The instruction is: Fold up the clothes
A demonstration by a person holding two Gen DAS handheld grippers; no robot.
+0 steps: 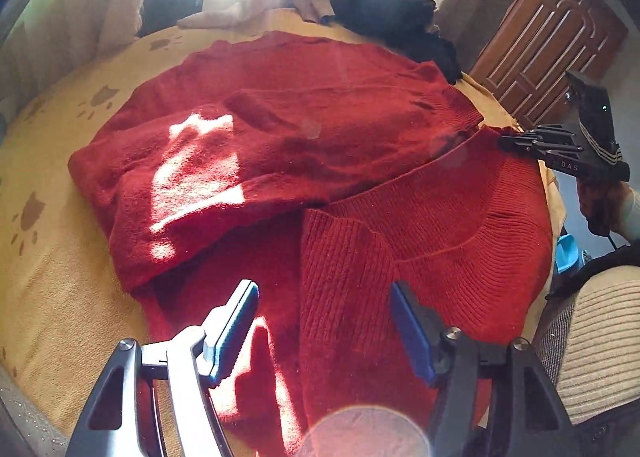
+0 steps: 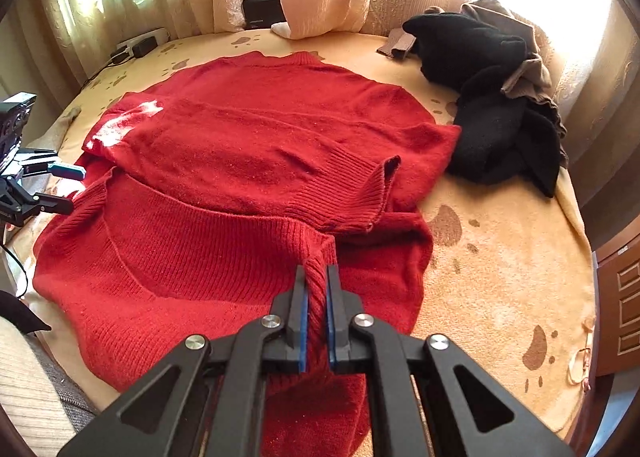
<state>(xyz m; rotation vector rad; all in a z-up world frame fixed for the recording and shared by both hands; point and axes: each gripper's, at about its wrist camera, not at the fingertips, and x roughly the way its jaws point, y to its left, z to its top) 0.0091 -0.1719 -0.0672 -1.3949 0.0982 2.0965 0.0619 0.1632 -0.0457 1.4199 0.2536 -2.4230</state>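
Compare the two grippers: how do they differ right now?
The left gripper is open, nothing between its pads; the right gripper is shut on a ribbed fold of the red sweater. The left hovers over the sweater; the right pinches it. Both have blue pads.

Between the open jaws of the left gripper (image 1: pixel 322 331) only the flat red sweater (image 1: pixel 304 161) lies below, nothing upright blocking a pass forward. Ahead of them the folded sleeve makes a low ridge. The right gripper (image 2: pixel 316 309) has its jaws pinched on a raised fold of the ribbed hem, so no gap remains there. Right of those jaws the yellow paw-print blanket (image 2: pixel 500 257) on the bed is bare; further ahead on that side a pile of dark clothes (image 2: pixel 500 97) stands in the way.
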